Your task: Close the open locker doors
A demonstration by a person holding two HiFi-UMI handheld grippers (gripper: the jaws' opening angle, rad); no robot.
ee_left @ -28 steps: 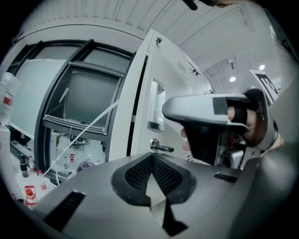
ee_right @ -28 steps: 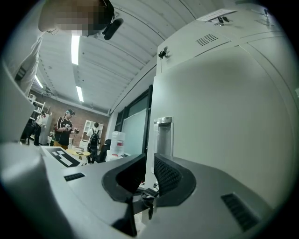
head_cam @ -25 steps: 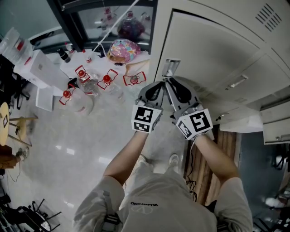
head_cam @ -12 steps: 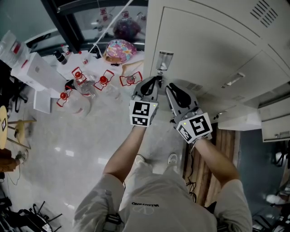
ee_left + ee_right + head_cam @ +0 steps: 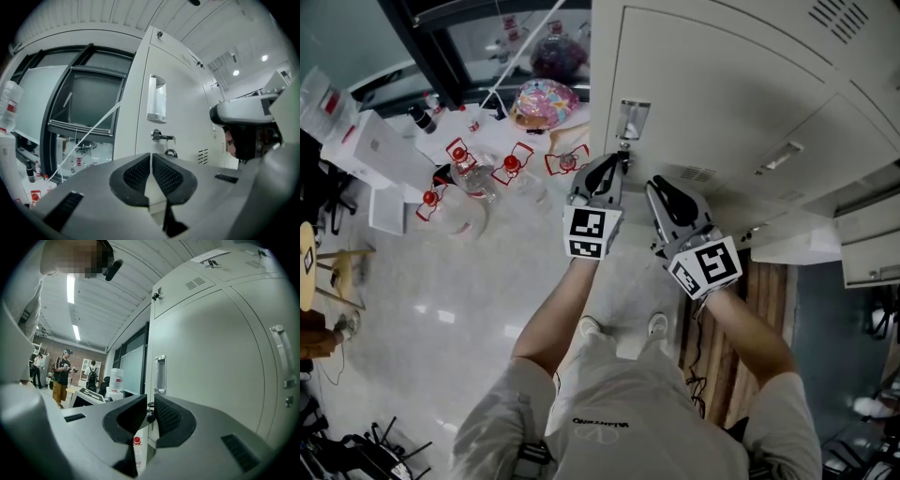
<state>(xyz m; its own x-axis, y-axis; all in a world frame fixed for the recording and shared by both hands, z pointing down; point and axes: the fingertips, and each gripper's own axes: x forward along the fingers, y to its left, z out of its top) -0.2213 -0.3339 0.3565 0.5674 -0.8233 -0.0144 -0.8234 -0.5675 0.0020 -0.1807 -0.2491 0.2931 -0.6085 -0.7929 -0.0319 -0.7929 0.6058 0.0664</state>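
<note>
- Left gripper [image 5: 620,159], head view: we find its jaws pressed together and empty, with the tips at the locker door [image 5: 722,94], just below the recessed handle [image 5: 634,120] and beside the key lock [image 5: 624,148]. The right gripper [image 5: 655,186] sits farther from the handle, towards the person, close to the door face.
- Left gripper view: the pads [image 5: 139,174] meet with nothing between them. The key lock [image 5: 161,137] lies just under the handle [image 5: 156,98], ahead of the tips. The door [image 5: 183,108] looks nearly flush with the cabinet, but we cannot confirm it is latched.
- Right gripper view: the right gripper [image 5: 150,402] stands narrowly apart and grips nothing. The lock [image 5: 150,415] shows through the gap, below the handle [image 5: 160,374].
- Recommendation: push squarely on the bare panel beside the handle, avoid the key, and keep both tips off the closing edge.
</note>
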